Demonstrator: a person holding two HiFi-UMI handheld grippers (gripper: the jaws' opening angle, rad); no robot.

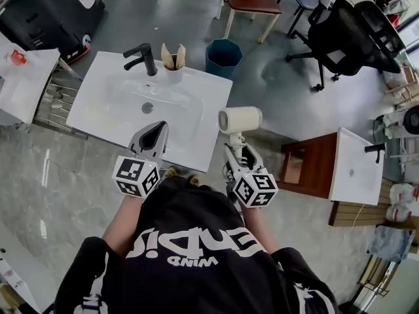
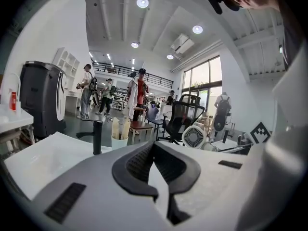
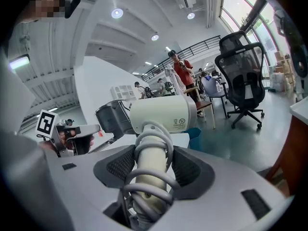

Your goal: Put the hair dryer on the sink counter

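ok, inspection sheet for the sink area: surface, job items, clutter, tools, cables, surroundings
Surface: white counter with a basin in it.
Job's things: dryer, upright in the right tool, just past the counter's right edge and not yet on it.
Clutter: black faucet and a cup of sticks at the back edge.
Tools: left tool shut, nothing in it, over the counter's front edge; right tool shut on the dryer's handle.
Cables: cord coiled round the dryer's handle; no loose run seen.
Surroundings: bin, office chair, second sink to the right; people standing further off.
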